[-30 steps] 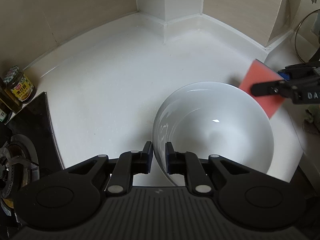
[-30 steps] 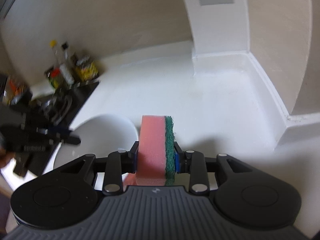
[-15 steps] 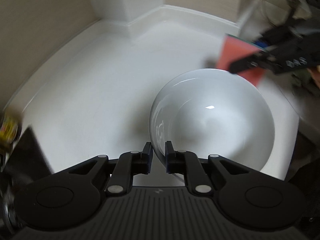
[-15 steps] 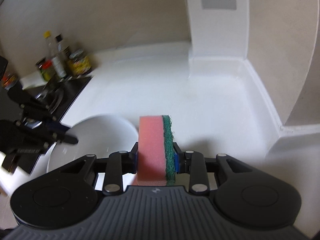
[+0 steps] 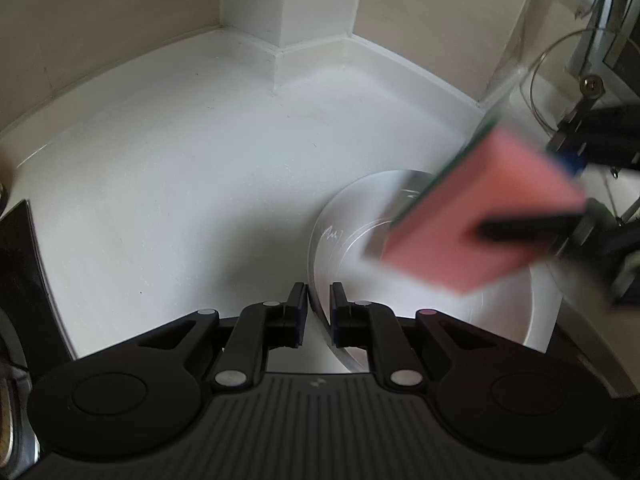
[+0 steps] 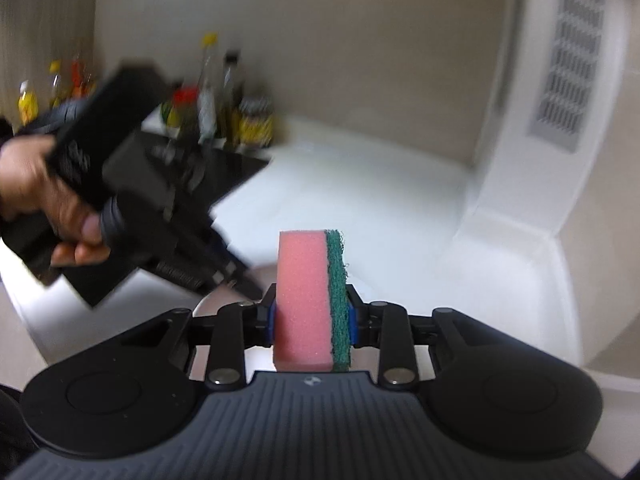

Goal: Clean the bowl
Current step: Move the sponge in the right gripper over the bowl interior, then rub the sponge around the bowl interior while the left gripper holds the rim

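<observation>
Edges/room: white counter lay bare across left + centre of left wrist view; raised lip ran along its far side, w/ a square wall post at upper centre. Black hob edge at far left.
Bowl: white bowl sat lower right of left wrist view, on counter.
L gripper: left gripper straddled bowl's near rim, one finger outside, one inside; jaws closing on rim; can't tell if pads pressed yet.
R gripper: right gripper pinched a pink sponge w/ green scrub layer on its right side, upright betw. the pads.
Sponge vs bowl: in left wrist view sponge came in blurred from right, over bowl's far side; contact unclear.
Only in right wrist view: a hand gripping L gripper's black body at left, bottles + jars behind it at upper left, wall vent upper right.
Only in left wrist view: bowl's inside, wire rack upper right.
</observation>
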A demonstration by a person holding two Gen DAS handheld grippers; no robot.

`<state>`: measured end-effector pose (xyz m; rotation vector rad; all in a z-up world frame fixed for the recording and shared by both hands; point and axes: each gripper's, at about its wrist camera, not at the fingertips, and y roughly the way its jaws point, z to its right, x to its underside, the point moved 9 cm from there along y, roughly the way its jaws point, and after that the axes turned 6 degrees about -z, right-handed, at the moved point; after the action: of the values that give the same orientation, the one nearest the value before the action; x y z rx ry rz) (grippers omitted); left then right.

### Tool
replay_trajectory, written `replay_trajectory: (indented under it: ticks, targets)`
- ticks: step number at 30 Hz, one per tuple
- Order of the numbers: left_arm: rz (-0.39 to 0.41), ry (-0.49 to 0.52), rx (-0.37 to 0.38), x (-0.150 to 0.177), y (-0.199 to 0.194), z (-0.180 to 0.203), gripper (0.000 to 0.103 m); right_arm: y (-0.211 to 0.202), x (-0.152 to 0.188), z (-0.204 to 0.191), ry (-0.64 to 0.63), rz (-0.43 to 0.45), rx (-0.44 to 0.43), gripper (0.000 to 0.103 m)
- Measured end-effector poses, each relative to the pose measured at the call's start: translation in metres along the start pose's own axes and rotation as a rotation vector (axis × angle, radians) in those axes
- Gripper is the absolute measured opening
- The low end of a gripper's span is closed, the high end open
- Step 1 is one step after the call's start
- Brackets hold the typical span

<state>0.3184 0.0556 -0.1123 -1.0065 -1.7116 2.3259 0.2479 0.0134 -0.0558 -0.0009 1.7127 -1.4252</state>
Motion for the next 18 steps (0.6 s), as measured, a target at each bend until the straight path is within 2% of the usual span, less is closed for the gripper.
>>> replay_trajectory:
  ticks: [5,12,18]
  targets:
    - [0.01,-0.003,-0.036,0.002,0.0,0.004,0.011,0.023,0.009,-0.019,-0.123,-0.177,0.015,0.028]
    - [0.021,-0.027,-0.059,0.003,0.0,0.003,0.012,0.02,0.014,-0.017,-0.116,-0.374,-0.009,0.028]
    - [0.017,-0.01,-0.066,0.003,-0.004,0.001,0.012,0.019,0.014,-0.007,-0.127,-0.416,0.019,0.027]
